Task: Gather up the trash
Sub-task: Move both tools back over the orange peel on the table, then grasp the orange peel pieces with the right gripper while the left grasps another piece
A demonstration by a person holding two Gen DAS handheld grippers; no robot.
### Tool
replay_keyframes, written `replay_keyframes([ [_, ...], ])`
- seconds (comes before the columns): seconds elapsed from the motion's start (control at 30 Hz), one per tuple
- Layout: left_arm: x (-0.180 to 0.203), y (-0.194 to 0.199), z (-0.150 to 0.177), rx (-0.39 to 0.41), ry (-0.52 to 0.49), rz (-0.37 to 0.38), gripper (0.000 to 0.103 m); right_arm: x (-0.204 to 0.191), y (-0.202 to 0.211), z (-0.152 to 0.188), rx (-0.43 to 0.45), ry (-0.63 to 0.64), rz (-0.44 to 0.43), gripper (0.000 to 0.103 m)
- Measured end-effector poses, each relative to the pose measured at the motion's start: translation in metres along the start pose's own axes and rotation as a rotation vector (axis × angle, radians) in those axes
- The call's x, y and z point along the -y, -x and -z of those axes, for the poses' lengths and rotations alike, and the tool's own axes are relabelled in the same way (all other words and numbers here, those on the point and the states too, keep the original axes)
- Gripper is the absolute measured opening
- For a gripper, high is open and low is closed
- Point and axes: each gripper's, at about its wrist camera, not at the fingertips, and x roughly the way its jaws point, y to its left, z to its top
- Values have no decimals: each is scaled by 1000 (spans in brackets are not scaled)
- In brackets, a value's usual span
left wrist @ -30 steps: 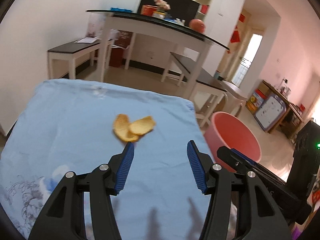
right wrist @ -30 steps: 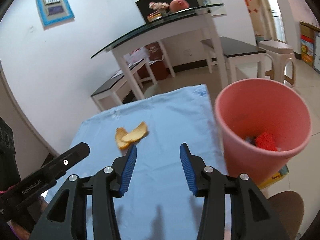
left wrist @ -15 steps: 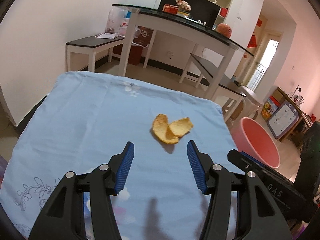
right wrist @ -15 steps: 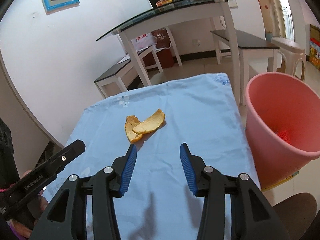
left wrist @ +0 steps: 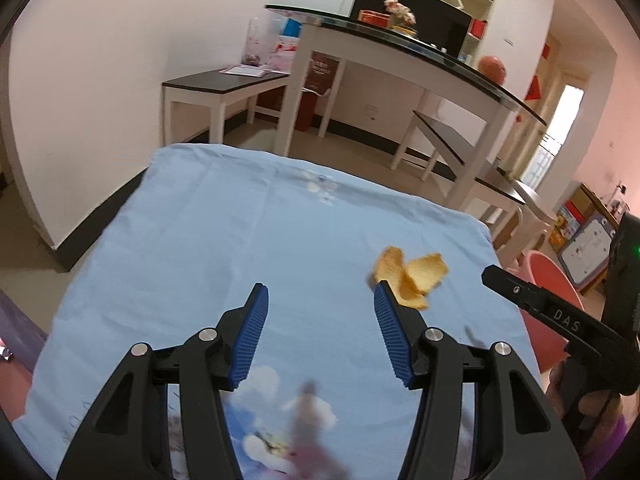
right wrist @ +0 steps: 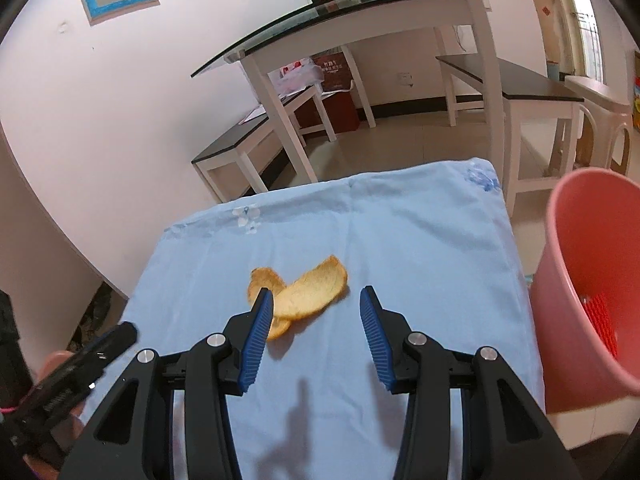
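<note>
Orange peel pieces (right wrist: 304,294) lie on the light blue tablecloth (right wrist: 420,248). My right gripper (right wrist: 316,300) is open and empty, just short of the peel, with its left fingertip over the peel's left edge. My left gripper (left wrist: 320,296) is open and empty; the peel (left wrist: 412,276) lies past its right fingertip. A pink trash bucket (right wrist: 592,280) stands off the table's right edge with red trash inside; it also shows in the left wrist view (left wrist: 548,276).
The right gripper's body (left wrist: 560,320) shows at the right of the left wrist view. Beyond the table's far edge stand a glass-topped table (right wrist: 360,8), dark-topped benches (left wrist: 224,84) and a stool (right wrist: 600,120). A white wall is to the left.
Both grippers have moved toward the peel. The left gripper has swung left, so the peel now sits by its right finger. The right gripper now has the peel at its fingertips.
</note>
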Motion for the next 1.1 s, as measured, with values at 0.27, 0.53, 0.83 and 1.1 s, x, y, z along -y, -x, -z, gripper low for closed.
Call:
replay_keyframes([
  [0.27,-10,-11,-9,-18,24,-17,56,4,-43,-9,-58,50,38,47],
  [0.53,9,-20,-16,-19,-38,6,56,14,-77,-17,-108,15,1,35],
  [0.83,31,-54,-27,-77,-114,33,56,27,-60,-16,-102,-49,-49,4],
  [1.1,61,-97,-20,-138,-184,38,55,47,-25,-11,-31,-110,-45,4],
])
